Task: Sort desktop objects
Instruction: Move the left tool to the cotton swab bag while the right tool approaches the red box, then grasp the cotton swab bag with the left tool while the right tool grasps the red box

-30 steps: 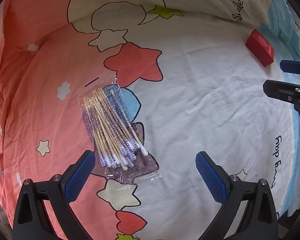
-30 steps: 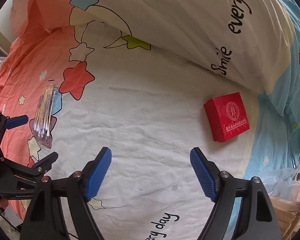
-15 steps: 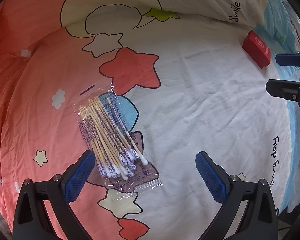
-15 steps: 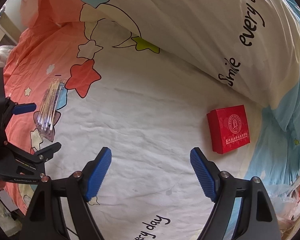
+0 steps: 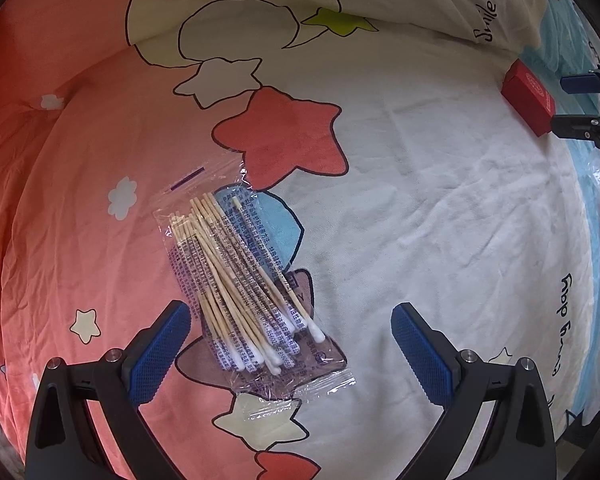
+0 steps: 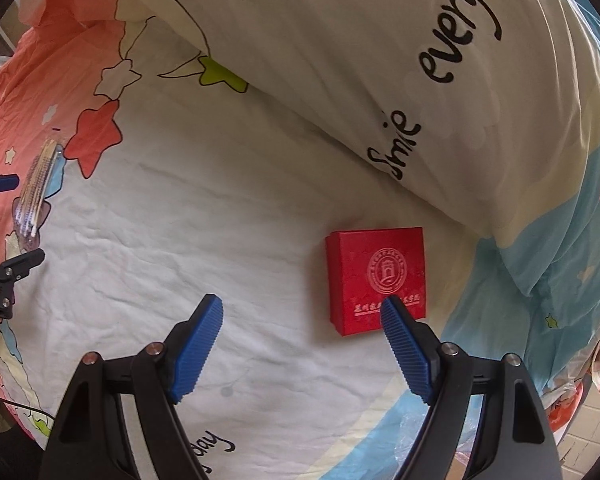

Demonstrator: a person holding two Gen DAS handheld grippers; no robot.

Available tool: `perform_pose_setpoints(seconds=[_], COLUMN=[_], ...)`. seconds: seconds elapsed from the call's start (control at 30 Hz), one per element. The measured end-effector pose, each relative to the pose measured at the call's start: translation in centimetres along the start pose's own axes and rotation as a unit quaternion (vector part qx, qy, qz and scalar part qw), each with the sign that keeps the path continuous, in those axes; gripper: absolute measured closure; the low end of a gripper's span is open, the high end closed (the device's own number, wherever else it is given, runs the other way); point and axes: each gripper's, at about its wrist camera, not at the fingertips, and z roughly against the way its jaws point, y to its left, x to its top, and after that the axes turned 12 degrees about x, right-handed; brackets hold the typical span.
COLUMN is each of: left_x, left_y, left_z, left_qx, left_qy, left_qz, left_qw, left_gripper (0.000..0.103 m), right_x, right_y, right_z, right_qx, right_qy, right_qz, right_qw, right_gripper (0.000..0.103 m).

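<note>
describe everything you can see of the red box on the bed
The red box is square and flat, apparently stiff card, with a pale round emblem and a line of small characters printed on its lid. It is closed and lies flat, lid up, on the white part of the bedsheet, just below the folded quilt. Nothing grips it: the right gripper hangs open nearby, one fingertip overlapping its lower edge in the right wrist view.

surface: cartoon-print bedsheet (image 5: pixel 440 220) | rear: folded quilt (image 6: pixel 380 40) lettered "Smile every day"
</note>
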Motion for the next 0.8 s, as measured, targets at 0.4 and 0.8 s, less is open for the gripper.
perform_pose_setpoints(seconds=[0.4, 0.8], left_x=[0.5, 0.9], left_y=[0.0, 0.0], left_z=[-1.8, -2.9], left_qx=[0.003, -0.003], left_qy=[0.003, 0.003], left_qz=[0.013, 0.014], left_qw=[0.9999, 0.9999], left_gripper=[0.0, 0.0], right_x=[0.3, 0.3], right_y=[-3.4, -5.5], right_z=[-1.1, -2.8], right_qx=[-0.013, -0.017], right_qy=[0.002, 0.019], right_qz=[-0.007, 0.015], right_qw=[1.0, 1.0], right_gripper=[0.025, 0.025])
